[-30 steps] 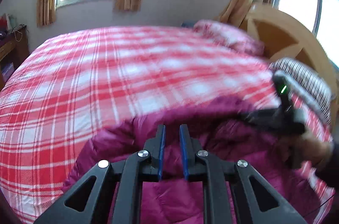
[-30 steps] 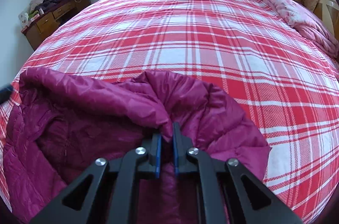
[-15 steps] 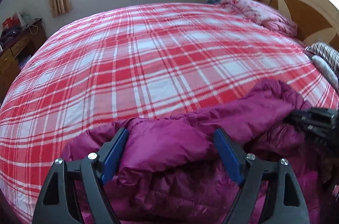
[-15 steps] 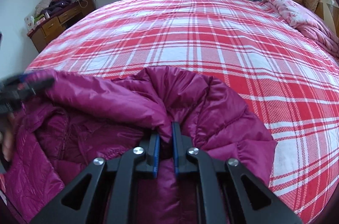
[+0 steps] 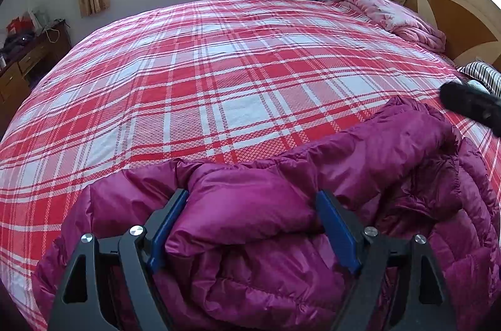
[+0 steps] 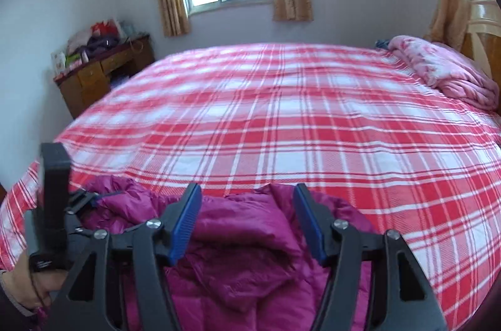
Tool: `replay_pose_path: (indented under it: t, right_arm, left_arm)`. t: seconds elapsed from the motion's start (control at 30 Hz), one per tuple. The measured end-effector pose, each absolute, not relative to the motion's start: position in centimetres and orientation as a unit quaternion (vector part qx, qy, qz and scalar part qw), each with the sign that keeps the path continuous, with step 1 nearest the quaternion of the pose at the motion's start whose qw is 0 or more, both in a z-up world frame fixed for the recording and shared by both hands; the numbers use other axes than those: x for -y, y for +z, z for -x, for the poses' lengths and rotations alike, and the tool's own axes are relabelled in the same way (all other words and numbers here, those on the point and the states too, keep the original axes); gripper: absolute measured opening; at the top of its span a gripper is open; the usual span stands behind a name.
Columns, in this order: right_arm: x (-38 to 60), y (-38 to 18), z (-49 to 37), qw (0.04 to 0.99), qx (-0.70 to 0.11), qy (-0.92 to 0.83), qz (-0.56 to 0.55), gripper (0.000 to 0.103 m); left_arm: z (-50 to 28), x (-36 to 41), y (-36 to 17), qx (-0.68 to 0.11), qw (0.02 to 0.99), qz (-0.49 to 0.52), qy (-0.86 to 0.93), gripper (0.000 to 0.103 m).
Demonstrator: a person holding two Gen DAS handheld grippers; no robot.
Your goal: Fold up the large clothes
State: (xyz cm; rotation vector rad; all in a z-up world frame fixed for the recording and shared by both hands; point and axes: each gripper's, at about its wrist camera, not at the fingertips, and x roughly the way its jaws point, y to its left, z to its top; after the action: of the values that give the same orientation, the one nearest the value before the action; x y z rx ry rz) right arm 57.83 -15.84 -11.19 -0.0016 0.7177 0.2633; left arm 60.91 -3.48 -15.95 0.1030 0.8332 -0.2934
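Bedroom w/ big bed under a red-and-white plaid bedspread (image 5: 219, 86), curtained window at 12 o'clock, wooden dresser (image 6: 103, 74) w/ clutter at 10 o'clock, pink floral quilt (image 5: 391, 14) bunched at 1–2 o'clock by the headboard.

Changed vs a sec ago: both claws were pinched shut on the puffy magenta quilted down jacket (image 5: 281, 237); now both have let go. Left claw (image 5: 252, 224) stands wide open, blue pads either side of a puffed fold, not squeezing it. Right claw (image 6: 247, 221) jaws are opening right now; jacket fabric sits between and below them but isn't pinched. Right view also tilted up since then, so more wall and window show.

Jacket lies bunched at 6 o'clock on the near edge of the bed, in both views. Left claw's body and the hand (image 6: 28, 281) holding it show at 8 o'clock in right view; a dark blurred bit, prob. the right claw, at 3 o'clock in left view.

Meaning (my read): one fold or drop just got released, garment is resting on the bed, still lumpy. Prob. needs regrasp + smoothing; task not finished.

Containers: none in play. Dresser top holds bags and misc items, too small to ID; drawers look shut.
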Motion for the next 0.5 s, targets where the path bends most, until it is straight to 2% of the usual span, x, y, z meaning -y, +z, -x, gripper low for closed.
replay_pose_path:
  t: [0.1, 0.27, 0.37, 0.5]
  right_arm:
    - [15.5, -14.6, -59.5, 0.907, -0.402, 0.124, 0.006, 0.056]
    - [16.5, -16.3, -58.8, 0.905, -0.403, 0.133, -0.009, 0.056]
    - [16.8, -16.4, -58.7, 0.905, -0.404, 0.132, -0.013, 0.056]
    - [17.0, -16.9, -58.7, 0.905, -0.403, 0.136, -0.026, 0.056]
  left_arm:
    - [-60.1, 2.7, -13.9, -0.376, 0.916, -0.02, -0.139, 0.083]
    - [-59.6, 2.3, -9.6, -0.333, 0.922, 0.074, -0.183, 0.083]
    - [-61.0, 4.4, -10.7, -0.361, 0.913, 0.047, -0.183, 0.084]
    - [-62.9, 5.1, -15.5, -0.426, 0.896, 0.008, -0.123, 0.084]
